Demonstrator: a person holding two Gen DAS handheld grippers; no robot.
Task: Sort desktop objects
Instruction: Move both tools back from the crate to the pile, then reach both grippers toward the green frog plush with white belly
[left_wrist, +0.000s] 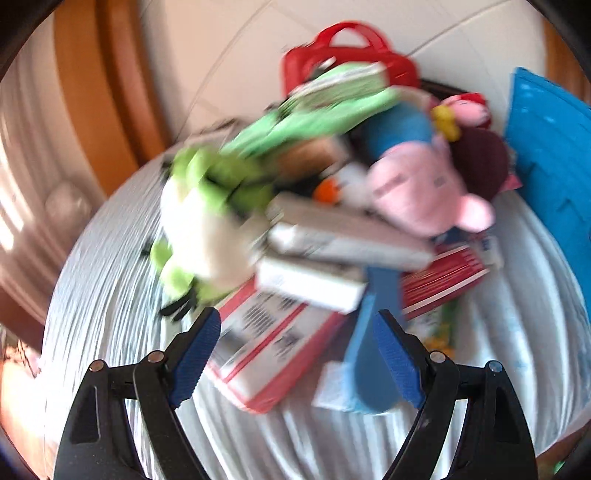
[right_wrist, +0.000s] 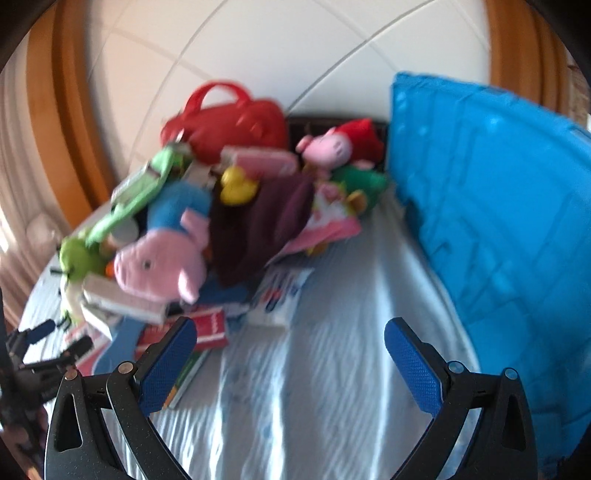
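A blurred heap of toys and boxes lies on a table with a white cloth (right_wrist: 325, 369). In it I see a pink pig plush (left_wrist: 417, 192) (right_wrist: 159, 262), a green frog plush (left_wrist: 207, 206) (right_wrist: 77, 254), a yellow duck (right_wrist: 238, 186), a red bag (left_wrist: 347, 51) (right_wrist: 229, 125), white cartons (left_wrist: 343, 236) and a red-edged box (left_wrist: 269, 347). My left gripper (left_wrist: 297, 356) stands open just above the red-edged box and a blue flat piece (left_wrist: 373, 350), holding nothing. My right gripper (right_wrist: 290, 363) is open over bare cloth, right of the heap. The left gripper (right_wrist: 48, 339) shows at the right wrist view's left edge.
A big blue bin (right_wrist: 498, 229) (left_wrist: 550, 166) stands at the right of the table. A small pig plush in red (right_wrist: 340, 144) sits in a dark basket behind the heap. Tiled floor and wooden frames lie beyond the table's round edge.
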